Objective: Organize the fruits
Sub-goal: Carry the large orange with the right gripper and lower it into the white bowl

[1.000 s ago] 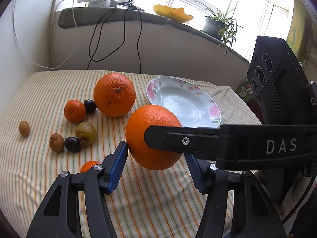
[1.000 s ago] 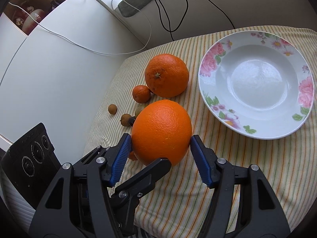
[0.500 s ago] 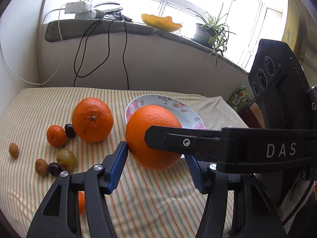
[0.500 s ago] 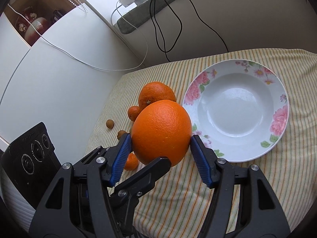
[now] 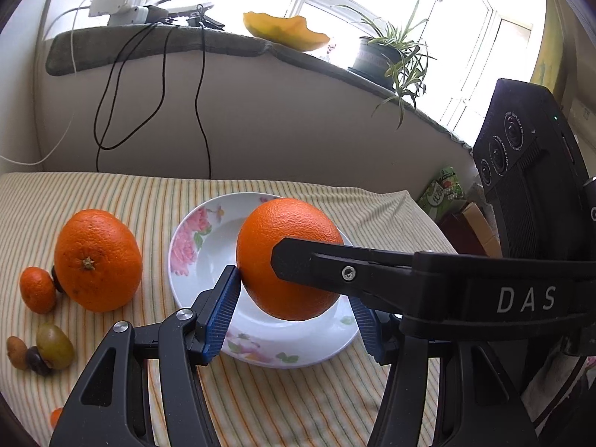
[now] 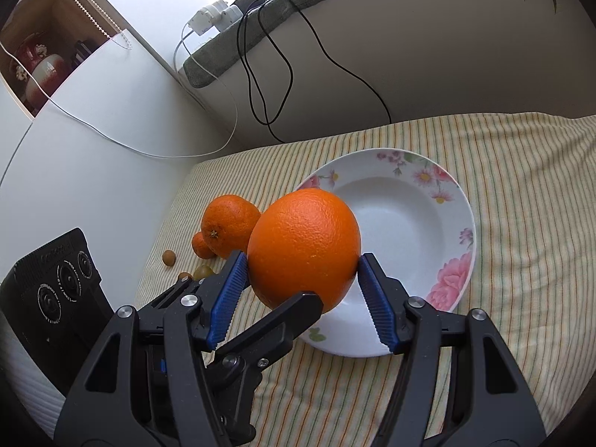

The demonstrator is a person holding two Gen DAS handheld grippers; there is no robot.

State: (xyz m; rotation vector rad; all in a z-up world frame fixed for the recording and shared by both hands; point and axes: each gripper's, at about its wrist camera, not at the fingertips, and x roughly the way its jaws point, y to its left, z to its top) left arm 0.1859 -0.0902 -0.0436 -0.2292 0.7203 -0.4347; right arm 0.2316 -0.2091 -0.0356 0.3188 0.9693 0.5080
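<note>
While pinched between both claws' blue pads, the big orange (image 6: pixel 303 247) above the flowered plate (image 6: pixel 460 201)

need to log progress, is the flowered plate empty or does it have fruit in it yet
Empty: the flowered plate shows a bare white bowl; the large orange is in the air.

The held orange (image 5: pixel 287 257) hides part of the plate (image 5: pixel 193 231); the right tool (image 6: pixel 303 283) covers the orange's right side in the left view. A small orange fruit (image 5: pixel 56 416) is cut off behind the left tool (image 5: pixel 294 313)
</note>
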